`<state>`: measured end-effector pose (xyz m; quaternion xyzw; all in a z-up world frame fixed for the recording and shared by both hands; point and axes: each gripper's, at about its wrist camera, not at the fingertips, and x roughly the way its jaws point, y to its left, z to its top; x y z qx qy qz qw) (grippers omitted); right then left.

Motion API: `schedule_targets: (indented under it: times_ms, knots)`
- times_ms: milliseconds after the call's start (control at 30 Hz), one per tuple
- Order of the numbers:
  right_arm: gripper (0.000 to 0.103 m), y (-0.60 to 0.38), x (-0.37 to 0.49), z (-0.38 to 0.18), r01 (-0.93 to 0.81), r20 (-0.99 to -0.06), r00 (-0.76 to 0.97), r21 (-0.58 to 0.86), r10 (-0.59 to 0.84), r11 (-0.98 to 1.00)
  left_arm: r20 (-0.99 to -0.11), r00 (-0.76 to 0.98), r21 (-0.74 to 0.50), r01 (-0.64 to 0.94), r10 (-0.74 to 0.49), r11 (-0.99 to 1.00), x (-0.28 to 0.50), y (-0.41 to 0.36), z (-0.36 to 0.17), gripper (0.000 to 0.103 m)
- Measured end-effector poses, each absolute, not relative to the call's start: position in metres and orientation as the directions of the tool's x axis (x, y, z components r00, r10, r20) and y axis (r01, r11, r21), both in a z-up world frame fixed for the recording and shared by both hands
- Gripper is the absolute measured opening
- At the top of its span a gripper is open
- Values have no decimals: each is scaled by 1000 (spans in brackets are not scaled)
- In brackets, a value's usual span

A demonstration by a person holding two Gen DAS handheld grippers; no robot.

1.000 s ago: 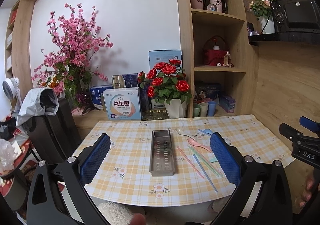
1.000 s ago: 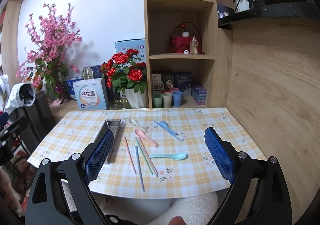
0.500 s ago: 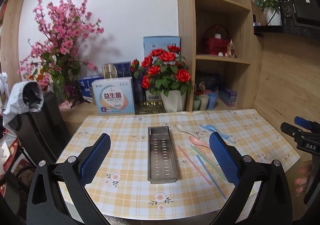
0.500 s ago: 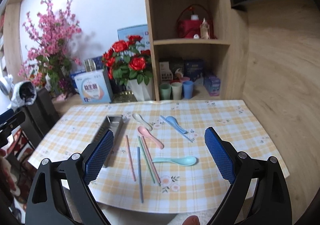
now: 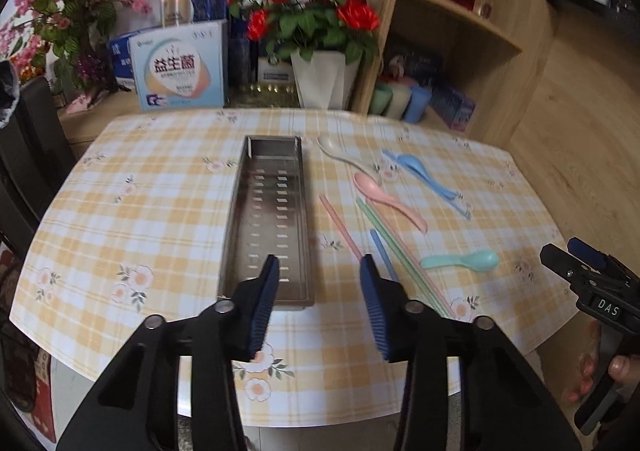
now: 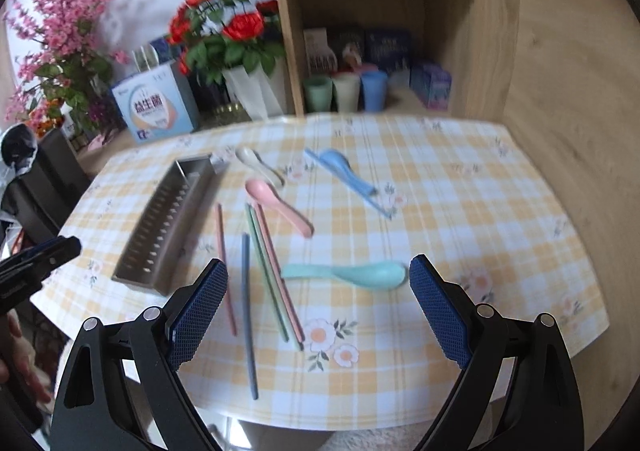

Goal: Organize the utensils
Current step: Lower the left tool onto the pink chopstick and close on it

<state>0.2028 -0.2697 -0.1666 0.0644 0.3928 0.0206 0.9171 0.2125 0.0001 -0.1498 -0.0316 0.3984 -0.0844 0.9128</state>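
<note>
Two grippers over the checked table [image 5: 132, 211], neither holding anything. Left gripper [image 5: 316, 303] part-open above the near end of the steel tray [image 5: 270, 219], fingers with a moderate gap. Right gripper [image 6: 318, 311] spread wide; teal spoon [image 6: 352, 273] lies just beyond and between its fingertips, chopsticks [image 6: 272, 271] to its left. Left view alone shows the tray's slotted floor and the right gripper's black body at frame edge [image 5: 588, 283]. Right view, blurred, shows the tray's side wall. Pink spoon [image 6: 280, 207], white spoon [image 6: 256, 163] and blue spoon [image 6: 344, 171] lie farther back, right of tray.
</note>
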Motion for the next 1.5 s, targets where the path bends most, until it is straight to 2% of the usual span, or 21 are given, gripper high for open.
schedule_targets:
  times_ms: [67, 200, 467, 600, 700, 1100, 1167, 1200, 1300, 1500]
  knots:
    - [89, -275, 207, -176, 23, -727, 681, 137, 85, 990, -742, 645, -122, 135, -181, 983, 221, -11, -162, 30]
    - [89, -286, 215, -190, 40, -742, 665, 153, 88, 987, -767, 597, -179, 154, -236, 972, 240, -25, -178, 30]
    - [89, -305, 236, -215, 74, -769, 631, 196, 106, 978, -832, 479, -215, 187, -280, 959, 284, -69, -218, 29]
    - [88, -315, 246, -227, 90, -781, 615, 208, 110, 974, -861, 440, -207, 161, -257, 965, 307, -80, -240, 24]
    - [81, -324, 252, -235, 103, -789, 603, 225, 120, 969, -880, 416, -203, 107, -230, 973, 327, -81, -254, 24]
    - [81, -346, 261, -252, 138, -793, 593, 269, 139, 953, -910, 400, -86, 76, -109, 993, 362, -93, -283, 24]
    - [81, -348, 261, -252, 143, -793, 594, 273, 139, 951, -909, 404, -74, 84, -101, 994, 363, -95, -283, 19]
    - [81, -349, 261, -252, 145, -793, 594, 274, 138, 951, -910, 405, -61, 88, -92, 994, 362, -96, -284, 10]
    - [81, -350, 260, -251, 148, -794, 593, 273, 136, 950, -911, 398, -69, 112, -108, 991, 353, -92, -283, 6]
    - [81, -346, 257, -262, 137, -811, 557, 303, 180, 943, -923, 361, -79, 160, -133, 984, 330, -85, -283, 6]
